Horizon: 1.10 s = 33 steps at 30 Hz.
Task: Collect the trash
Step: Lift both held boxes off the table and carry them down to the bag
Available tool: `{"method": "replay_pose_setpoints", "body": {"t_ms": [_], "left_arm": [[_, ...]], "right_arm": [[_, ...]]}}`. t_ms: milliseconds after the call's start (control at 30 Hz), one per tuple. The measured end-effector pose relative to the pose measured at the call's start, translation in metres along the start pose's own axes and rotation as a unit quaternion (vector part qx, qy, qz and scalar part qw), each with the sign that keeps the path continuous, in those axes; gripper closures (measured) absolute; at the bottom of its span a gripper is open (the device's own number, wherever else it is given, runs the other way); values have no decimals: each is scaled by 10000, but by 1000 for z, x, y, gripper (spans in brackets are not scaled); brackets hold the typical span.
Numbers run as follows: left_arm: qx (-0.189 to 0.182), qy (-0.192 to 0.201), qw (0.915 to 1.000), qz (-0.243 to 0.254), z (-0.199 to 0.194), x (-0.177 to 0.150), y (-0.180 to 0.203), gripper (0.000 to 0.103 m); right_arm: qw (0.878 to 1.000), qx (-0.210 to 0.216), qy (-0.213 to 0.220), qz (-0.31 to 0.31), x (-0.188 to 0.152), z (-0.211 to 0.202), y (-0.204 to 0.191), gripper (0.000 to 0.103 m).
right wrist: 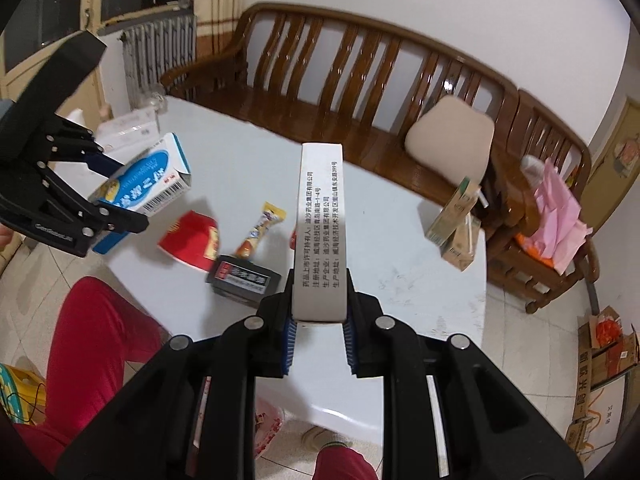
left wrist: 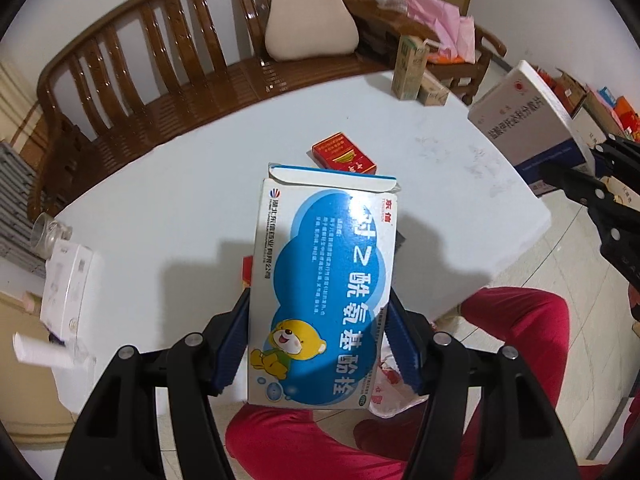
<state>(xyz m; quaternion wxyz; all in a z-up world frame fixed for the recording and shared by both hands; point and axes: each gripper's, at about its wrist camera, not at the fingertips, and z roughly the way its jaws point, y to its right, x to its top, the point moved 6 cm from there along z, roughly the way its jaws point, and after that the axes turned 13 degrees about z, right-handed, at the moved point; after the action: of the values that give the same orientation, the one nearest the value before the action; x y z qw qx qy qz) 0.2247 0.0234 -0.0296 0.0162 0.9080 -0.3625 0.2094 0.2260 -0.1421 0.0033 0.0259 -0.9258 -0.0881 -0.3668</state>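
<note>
My left gripper (left wrist: 320, 320) is shut on a blue and white medicine box with a cartoon bear (left wrist: 320, 280) and holds it above the white table (left wrist: 160, 208); it also shows in the right wrist view (right wrist: 140, 184). My right gripper (right wrist: 318, 320) is shut on a narrow white medicine box (right wrist: 318, 232), held above the table's near edge; this box shows in the left wrist view (left wrist: 528, 116). On the table lie a red cigarette pack (left wrist: 344, 156), a red paper cup (right wrist: 190, 246), a snack wrapper (right wrist: 260, 236) and a black box (right wrist: 244, 280).
Two green drink cartons (right wrist: 456, 224) stand at the table's far corner. A wooden bench (right wrist: 360, 76) with a beige cushion (right wrist: 450, 140) runs behind the table. Red-trousered legs (left wrist: 516, 352) and a plastic bag (left wrist: 384, 384) are below. Cardboard boxes (right wrist: 604, 348) lie on the floor.
</note>
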Motion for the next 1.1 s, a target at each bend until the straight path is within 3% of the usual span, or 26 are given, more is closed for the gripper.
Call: {"method": "replay_pose_setpoints", "body": {"t_ms": [433,733,1100], "left_arm": [[6,249,9995,175,-38,-49,51,42],[-52,258,9994,224,-36,-78,75,42],[-255,-117,9992,275,17,-107,110,42]], "right_arm": [[9987,118,394,-308,-48,-88,-54,83],[9984,105,375,-399,-81,-104,-67,83],[9990,156,35,-426,-131,-86,-80,83]]}}
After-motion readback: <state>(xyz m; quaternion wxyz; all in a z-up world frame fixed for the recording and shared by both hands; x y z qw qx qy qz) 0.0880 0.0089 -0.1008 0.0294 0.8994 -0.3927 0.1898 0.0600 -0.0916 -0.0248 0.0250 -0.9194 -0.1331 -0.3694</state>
